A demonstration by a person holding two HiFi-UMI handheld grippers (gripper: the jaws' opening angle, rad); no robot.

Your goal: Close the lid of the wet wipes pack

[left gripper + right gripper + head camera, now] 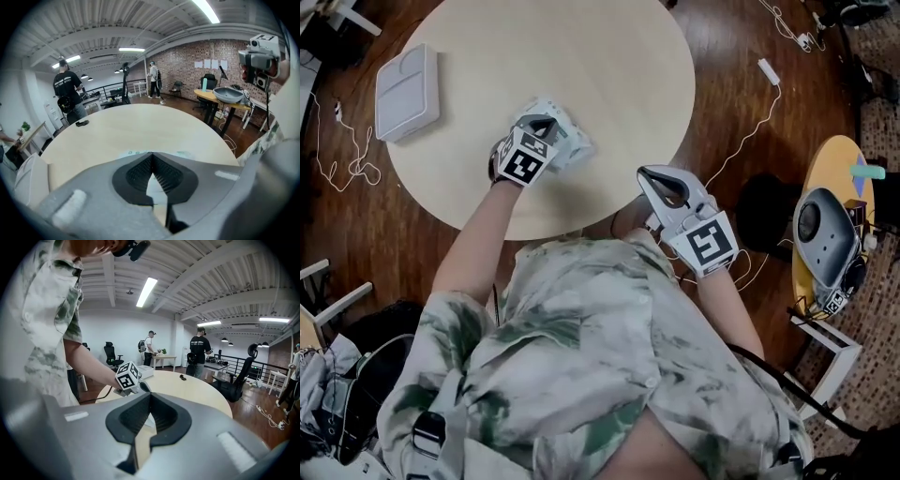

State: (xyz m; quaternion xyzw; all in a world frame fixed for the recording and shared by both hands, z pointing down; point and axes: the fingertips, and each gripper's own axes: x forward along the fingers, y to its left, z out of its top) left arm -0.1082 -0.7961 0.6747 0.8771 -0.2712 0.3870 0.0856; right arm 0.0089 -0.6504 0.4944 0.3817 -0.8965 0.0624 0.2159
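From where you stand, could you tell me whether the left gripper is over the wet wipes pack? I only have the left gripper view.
Observer: Yes. From above, the left gripper is over the wipes pack on the round table.
Operator: Thank you. Where is the right gripper?
Observer: The right gripper hangs at the table's near edge, clear of the pack, jaws together.
Operator: Is the lid down?
Observer: From above the left gripper covers the pack's top, so the lid is hidden.

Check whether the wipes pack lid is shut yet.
Cannot tell: the left tool, jaws together, sits over the pack and hides its lid.
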